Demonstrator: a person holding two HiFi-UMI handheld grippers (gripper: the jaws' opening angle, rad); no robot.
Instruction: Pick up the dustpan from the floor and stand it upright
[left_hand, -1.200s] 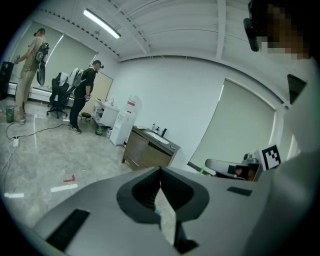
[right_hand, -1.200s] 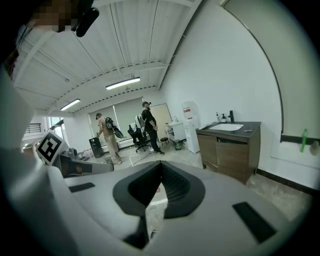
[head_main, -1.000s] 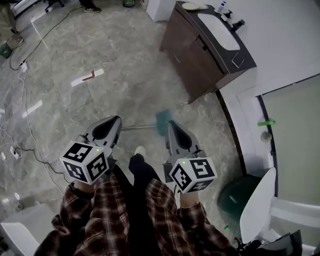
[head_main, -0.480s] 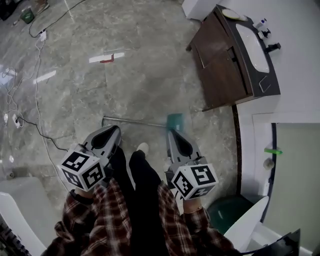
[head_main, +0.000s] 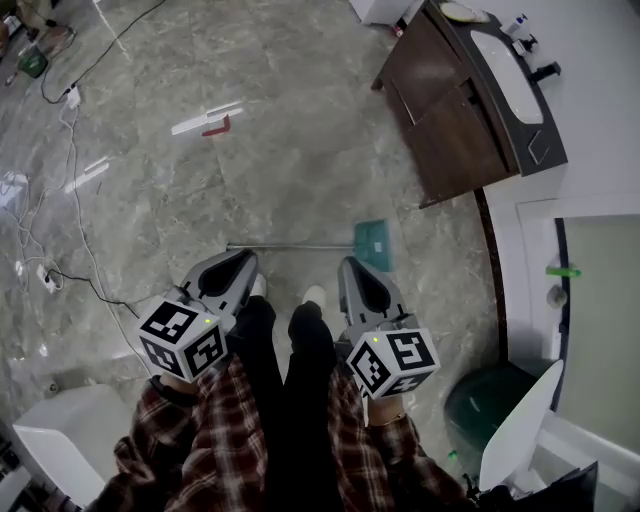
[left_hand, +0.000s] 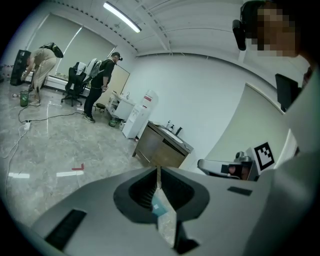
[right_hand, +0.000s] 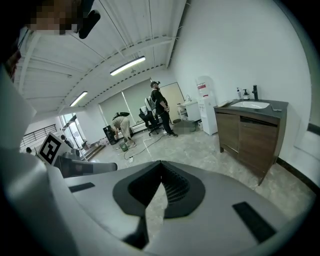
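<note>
Standing over the dustpan (head_main: 374, 243), I saw that it lay flat on the floor (head_main: 300, 150) just beyond my shoes (head_main: 314, 296), so I held the right gripper (head_main: 350, 266) low near its teal pan. I held the left gripper (head_main: 240, 260) low near the far end of its thin handle (head_main: 290, 246). Neither touched it. Both had their jaws pressed together on nothing, since no grasp had begun, and I judged they would have to spread first. A teal sliver in the left gripper view was probably the pan.
</note>
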